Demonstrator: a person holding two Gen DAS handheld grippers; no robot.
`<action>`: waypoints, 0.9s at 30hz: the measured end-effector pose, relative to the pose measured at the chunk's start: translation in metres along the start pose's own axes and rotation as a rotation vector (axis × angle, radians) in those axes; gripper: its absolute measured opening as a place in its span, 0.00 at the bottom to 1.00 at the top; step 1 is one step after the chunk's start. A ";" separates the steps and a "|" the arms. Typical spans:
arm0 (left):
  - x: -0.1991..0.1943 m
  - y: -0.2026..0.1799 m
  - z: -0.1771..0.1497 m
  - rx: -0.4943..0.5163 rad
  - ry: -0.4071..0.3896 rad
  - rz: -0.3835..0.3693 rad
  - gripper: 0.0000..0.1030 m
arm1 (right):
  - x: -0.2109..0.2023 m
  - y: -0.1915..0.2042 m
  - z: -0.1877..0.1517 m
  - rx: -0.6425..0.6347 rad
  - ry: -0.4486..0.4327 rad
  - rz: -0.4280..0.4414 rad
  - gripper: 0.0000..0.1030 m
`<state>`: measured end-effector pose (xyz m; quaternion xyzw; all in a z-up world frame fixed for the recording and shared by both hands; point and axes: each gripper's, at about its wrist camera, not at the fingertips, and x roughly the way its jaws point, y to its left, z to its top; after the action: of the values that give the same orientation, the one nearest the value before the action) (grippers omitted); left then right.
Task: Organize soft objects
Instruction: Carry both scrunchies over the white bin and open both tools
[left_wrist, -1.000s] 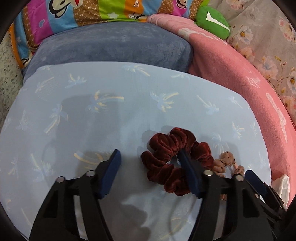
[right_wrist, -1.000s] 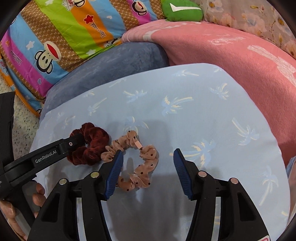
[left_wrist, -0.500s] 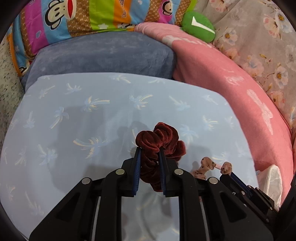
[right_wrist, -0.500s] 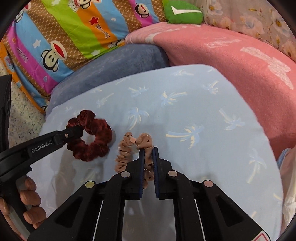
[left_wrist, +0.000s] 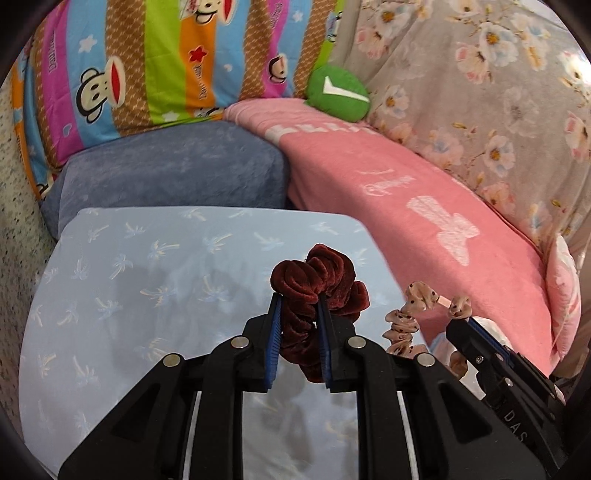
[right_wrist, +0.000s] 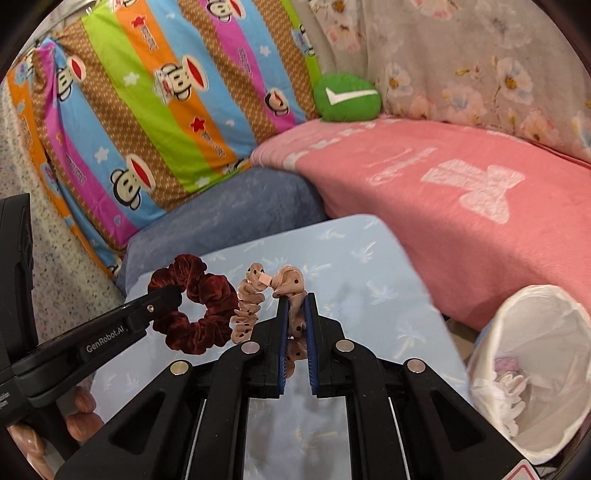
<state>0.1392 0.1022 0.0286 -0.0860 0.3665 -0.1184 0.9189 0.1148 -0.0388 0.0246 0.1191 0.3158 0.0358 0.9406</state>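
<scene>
My left gripper (left_wrist: 298, 306) is shut on a dark red velvet scrunchie (left_wrist: 321, 280), held up above the light blue palm-print cushion (left_wrist: 147, 295). My right gripper (right_wrist: 295, 306) is shut on a beige dotted scrunchie (right_wrist: 291, 286), also lifted off the cushion. In the right wrist view the dark red scrunchie (right_wrist: 207, 314) hangs from the left gripper's fingers (right_wrist: 162, 302) just left of the beige one. In the left wrist view the beige scrunchie (left_wrist: 406, 317) dangles at the lower right, beside the right gripper's black body.
A bin lined with a white bag (right_wrist: 532, 369), with some soft items inside, stands at the lower right. A grey-blue pillow (left_wrist: 173, 170), a pink blanket (left_wrist: 424, 206), a striped monkey-print pillow (right_wrist: 147, 103) and a green round cushion (left_wrist: 338, 92) lie behind. A person's fingers (right_wrist: 85, 410) show at lower left.
Both grippers closed on their scrunchies, then lifted them up off the blue cushion. The view now takes in more of the pillows behind and the white-lined bin.
</scene>
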 end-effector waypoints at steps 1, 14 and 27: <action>-0.005 -0.006 -0.001 0.010 -0.009 -0.006 0.17 | -0.011 -0.005 0.001 0.006 -0.014 -0.003 0.08; -0.037 -0.086 -0.025 0.142 -0.050 -0.092 0.17 | -0.100 -0.066 -0.004 0.071 -0.129 -0.074 0.08; -0.035 -0.150 -0.052 0.255 -0.017 -0.189 0.17 | -0.144 -0.133 -0.027 0.143 -0.172 -0.157 0.08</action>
<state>0.0556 -0.0351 0.0505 -0.0037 0.3311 -0.2490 0.9101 -0.0169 -0.1827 0.0551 0.1635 0.2442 -0.0709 0.9532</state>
